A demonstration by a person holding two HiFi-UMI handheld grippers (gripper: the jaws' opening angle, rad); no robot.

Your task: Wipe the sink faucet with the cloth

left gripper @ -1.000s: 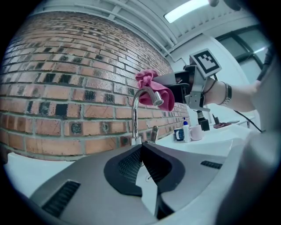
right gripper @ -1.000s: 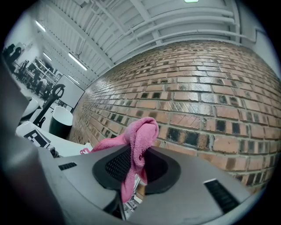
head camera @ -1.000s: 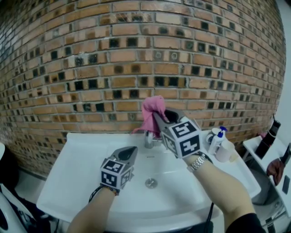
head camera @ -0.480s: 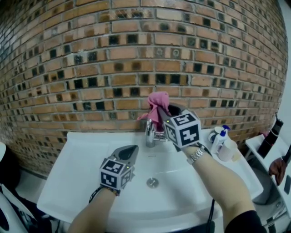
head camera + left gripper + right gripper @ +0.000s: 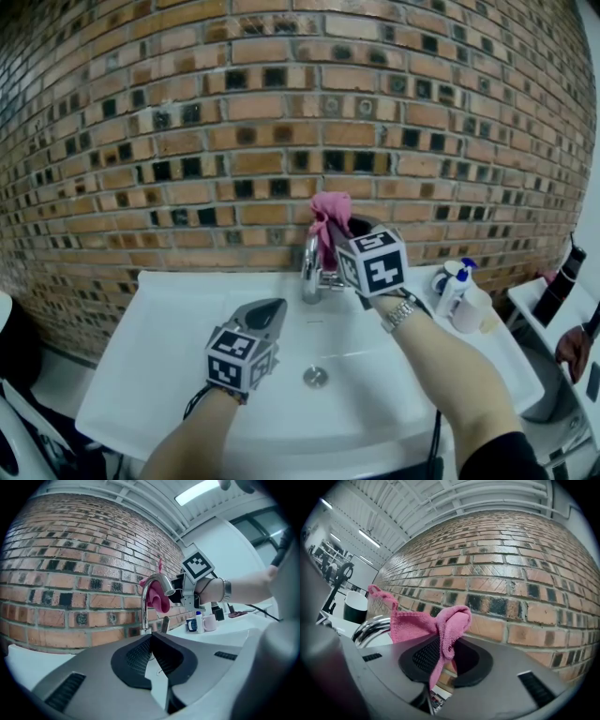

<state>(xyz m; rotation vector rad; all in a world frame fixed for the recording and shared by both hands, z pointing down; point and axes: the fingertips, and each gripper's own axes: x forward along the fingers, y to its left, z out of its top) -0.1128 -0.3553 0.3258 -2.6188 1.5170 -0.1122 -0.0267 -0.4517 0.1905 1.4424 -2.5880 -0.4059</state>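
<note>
A chrome curved faucet stands at the back of the white sink. My right gripper is shut on a pink cloth, held at the top of the faucet on its right side. In the right gripper view the cloth is pinched between the jaws and drapes toward the faucet's arch. My left gripper hovers shut and empty over the basin. In the left gripper view, beyond the closed gripper, the faucet and the cloth stand ahead.
A brick wall rises right behind the sink. At the sink's right end stand a pump bottle and a white mug. The drain lies mid-basin. A dark bottle stands on a shelf far right.
My right gripper has carried the cloth to the right across the faucet's top, from its left side to its right. The left gripper has stayed put.
</note>
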